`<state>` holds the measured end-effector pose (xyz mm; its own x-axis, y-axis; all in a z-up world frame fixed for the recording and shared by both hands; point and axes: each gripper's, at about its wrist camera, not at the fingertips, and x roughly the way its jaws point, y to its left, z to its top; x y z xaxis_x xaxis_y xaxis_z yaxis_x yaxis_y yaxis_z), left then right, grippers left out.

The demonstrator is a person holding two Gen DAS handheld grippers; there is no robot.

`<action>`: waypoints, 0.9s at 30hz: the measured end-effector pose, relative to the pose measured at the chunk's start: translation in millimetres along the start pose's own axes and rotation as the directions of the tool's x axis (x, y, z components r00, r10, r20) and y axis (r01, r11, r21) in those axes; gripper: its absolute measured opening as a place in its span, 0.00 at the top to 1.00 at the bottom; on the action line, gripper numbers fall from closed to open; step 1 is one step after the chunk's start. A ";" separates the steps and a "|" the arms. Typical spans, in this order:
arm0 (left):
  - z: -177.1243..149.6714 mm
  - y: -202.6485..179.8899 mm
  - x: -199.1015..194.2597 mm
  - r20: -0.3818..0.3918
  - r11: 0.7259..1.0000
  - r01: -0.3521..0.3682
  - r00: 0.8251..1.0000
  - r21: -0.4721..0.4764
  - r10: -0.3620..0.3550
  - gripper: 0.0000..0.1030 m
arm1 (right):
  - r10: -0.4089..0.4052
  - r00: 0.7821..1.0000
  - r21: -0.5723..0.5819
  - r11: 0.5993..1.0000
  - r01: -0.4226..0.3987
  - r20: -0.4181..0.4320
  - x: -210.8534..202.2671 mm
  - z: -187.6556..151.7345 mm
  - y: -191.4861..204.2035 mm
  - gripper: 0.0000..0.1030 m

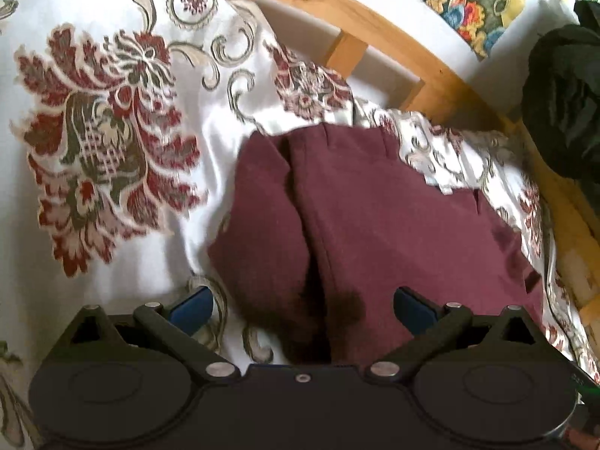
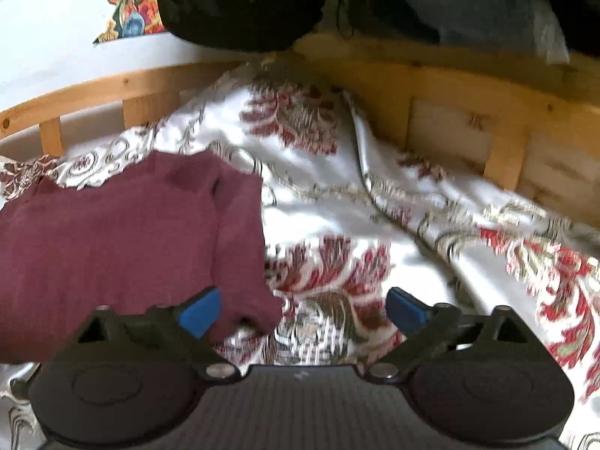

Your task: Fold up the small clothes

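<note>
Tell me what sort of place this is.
Most likely a bedroom: a maroon garment lies on a floral bedspread over a bed with a slatted wooden frame, beside a white wall with colourful artwork.

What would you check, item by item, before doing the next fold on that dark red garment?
1. Left gripper open: ok, pads apart.
2. Right gripper open: ok, nothing pinched.
3. Maroon garment lying on the floral bedspread: ok.
4. Garment folded flat and even: cannot tell, a seam ridge runs down it.
5. Garment clear of the wooden bed frame: ok.
6. Black bundle away from the garment: ok.
</note>
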<state>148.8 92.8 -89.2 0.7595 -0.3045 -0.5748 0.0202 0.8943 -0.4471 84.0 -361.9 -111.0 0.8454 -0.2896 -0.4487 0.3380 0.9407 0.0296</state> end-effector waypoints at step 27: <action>22.9 11.7 41.8 -0.003 0.983 0.166 0.986 0.074 -0.167 0.01 | 0.422 0.905 -0.333 0.848 -0.412 -0.043 10.4 -15.1 158.3 0.00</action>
<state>195.7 98.1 -102.8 0.7433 -0.4504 -0.4946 0.1946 0.8530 -0.4843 140.0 -213.4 -124.5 0.8904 0.1427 -0.4321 -0.1988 0.9761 -0.0873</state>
